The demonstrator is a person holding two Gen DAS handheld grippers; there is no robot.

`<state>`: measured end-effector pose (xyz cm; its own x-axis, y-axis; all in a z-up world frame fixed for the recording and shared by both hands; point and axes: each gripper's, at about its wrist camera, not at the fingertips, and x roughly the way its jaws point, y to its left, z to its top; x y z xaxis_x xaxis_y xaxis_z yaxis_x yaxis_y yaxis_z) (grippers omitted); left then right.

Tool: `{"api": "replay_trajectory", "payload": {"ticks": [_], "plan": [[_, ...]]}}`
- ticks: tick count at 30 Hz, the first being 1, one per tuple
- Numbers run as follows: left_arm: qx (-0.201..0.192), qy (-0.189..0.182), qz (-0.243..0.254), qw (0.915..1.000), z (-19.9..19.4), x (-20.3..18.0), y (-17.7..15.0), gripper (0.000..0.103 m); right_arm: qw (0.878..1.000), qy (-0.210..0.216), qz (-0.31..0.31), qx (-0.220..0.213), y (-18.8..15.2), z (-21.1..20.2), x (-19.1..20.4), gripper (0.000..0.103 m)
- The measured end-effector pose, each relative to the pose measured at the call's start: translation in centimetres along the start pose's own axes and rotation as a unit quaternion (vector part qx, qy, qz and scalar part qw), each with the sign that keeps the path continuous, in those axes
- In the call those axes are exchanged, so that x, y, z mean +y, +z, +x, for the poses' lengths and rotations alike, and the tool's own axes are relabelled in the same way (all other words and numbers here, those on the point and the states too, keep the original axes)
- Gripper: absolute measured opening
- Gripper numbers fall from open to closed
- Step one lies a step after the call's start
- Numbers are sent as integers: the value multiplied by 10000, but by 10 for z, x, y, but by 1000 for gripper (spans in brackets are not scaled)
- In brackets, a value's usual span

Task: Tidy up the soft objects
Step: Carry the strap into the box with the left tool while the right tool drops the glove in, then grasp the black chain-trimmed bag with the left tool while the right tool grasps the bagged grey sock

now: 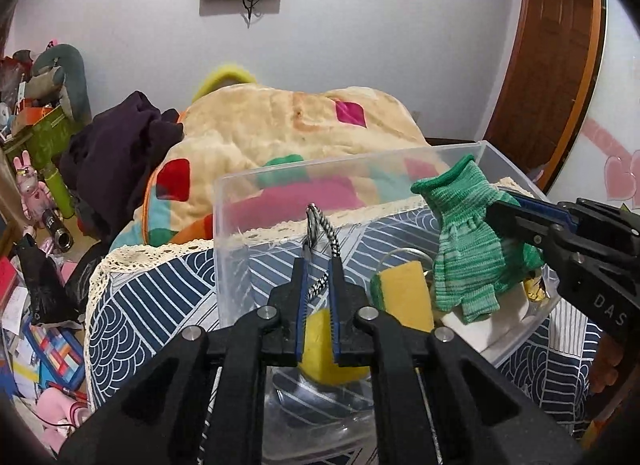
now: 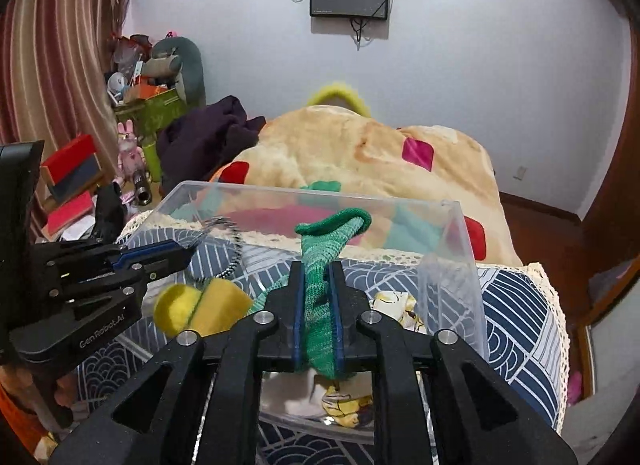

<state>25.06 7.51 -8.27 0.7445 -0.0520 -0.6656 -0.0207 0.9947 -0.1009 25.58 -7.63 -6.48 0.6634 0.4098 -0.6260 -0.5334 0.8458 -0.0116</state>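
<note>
A clear plastic bin (image 1: 240, 201) stands on a blue patterned cloth; its rim also shows in the right wrist view (image 2: 320, 195). My left gripper (image 1: 319, 265) is shut on a black-and-white braided cord (image 1: 324, 225) whose yellow ball (image 1: 320, 349) hangs over the bin; the gripper also shows in the right wrist view (image 2: 184, 255). My right gripper (image 2: 318, 269) is shut on a green knit glove (image 2: 320, 297) and holds it above the bin; the glove (image 1: 464, 241) hangs from it in the left wrist view. A yellow-green sponge (image 1: 404, 293) lies inside the bin.
A folded beige blanket (image 1: 280, 125) with coloured patches lies behind the bin, with dark purple clothing (image 1: 116, 161) at its left. A printed cloth (image 2: 396, 305) and a white item (image 1: 480, 325) lie in the bin. Toys and clutter (image 1: 36, 201) fill the floor at left.
</note>
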Motion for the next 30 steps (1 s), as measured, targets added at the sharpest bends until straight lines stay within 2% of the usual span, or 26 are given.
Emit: {"api": "replay_trajectory", "payload": {"ticks": [1, 4, 5, 6, 10, 12, 13, 14, 15, 17, 23, 27, 28, 30], "plan": [[-5, -11, 7, 10000, -2, -1, 0, 10, 10000, 6, -3, 2, 0, -3, -1, 18], [-92, -33, 46, 9999, -13, -3, 1, 21, 9999, 59, 50, -110, -1, -14, -3, 34], [-152, -24, 72, 9999, -19, -5, 1, 30, 9998, 71, 58, -163, -2, -19, -3, 41], [-208, -18, 96, 9997, -24, -6, 0, 41, 9997, 84, 58, -225, -3, -24, -3, 43], [-493, -49, 273, 9984, -53, -15, -4, 61, 9991, 209, -4, -373, -8, -47, -2, 46], [-610, -55, 342, 9975, -68, -21, -10, 74, 9987, 285, -1, -417, -14, -56, -2, 58], [-649, -47, 362, 9972, -73, -23, -12, 78, 9984, 318, 3, -467, -18, -61, -1, 70], [-678, -34, 382, 9970, -79, -24, -15, 85, 9981, 339, -11, -512, -22, -65, 1, 75], [-700, -24, 392, 9968, -84, -25, -19, 93, 9980, 361, -50, -524, -25, -67, 3, 75], [-707, -29, 381, 9968, -92, -26, -27, 99, 9980, 451, -169, -419, -34, -67, 8, 75], [-345, -211, 170, 9990, -97, -19, -57, 99, 9959, 743, -439, 274, -67, -36, 26, 75], [-65, -214, 77, 9997, -93, -17, -80, 99, 9922, 918, -369, 759, -81, -9, 31, 74], [8, -214, 88, 9997, -92, -18, -86, 99, 9914, 926, -347, 860, -83, -3, 32, 69], [115, -229, 120, 9996, -92, -21, -95, 99, 9883, 1059, -302, 1053, -85, 6, 32, 52]]}}
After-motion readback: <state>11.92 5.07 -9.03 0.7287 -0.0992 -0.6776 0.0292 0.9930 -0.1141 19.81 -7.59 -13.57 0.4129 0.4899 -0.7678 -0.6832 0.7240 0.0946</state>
